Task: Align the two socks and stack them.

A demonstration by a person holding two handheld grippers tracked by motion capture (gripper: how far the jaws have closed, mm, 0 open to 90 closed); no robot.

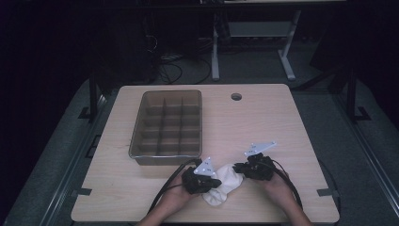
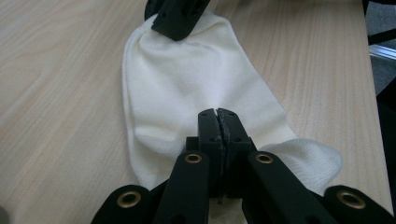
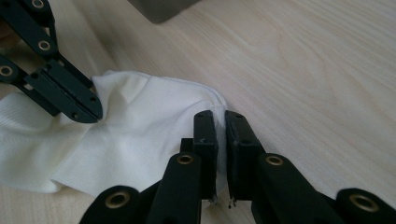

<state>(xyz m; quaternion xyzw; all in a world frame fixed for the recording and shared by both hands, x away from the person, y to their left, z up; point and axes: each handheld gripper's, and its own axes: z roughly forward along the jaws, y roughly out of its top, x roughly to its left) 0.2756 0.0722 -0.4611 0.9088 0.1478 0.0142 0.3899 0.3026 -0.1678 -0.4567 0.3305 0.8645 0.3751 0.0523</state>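
White sock [image 1: 225, 184] — lengthwise between grippers

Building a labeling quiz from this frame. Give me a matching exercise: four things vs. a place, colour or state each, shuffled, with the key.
Things:
1. white sock
2. divided tray
3. left gripper
4. round hole in the table

Descriptions:
A. grey-brown, with open compartments
B. near the far edge of the table
C. lying flat, pinched at two places
D. black jaws closed on fabric near the sock's ribbed end

Pairs: 1-C, 2-A, 3-D, 4-B
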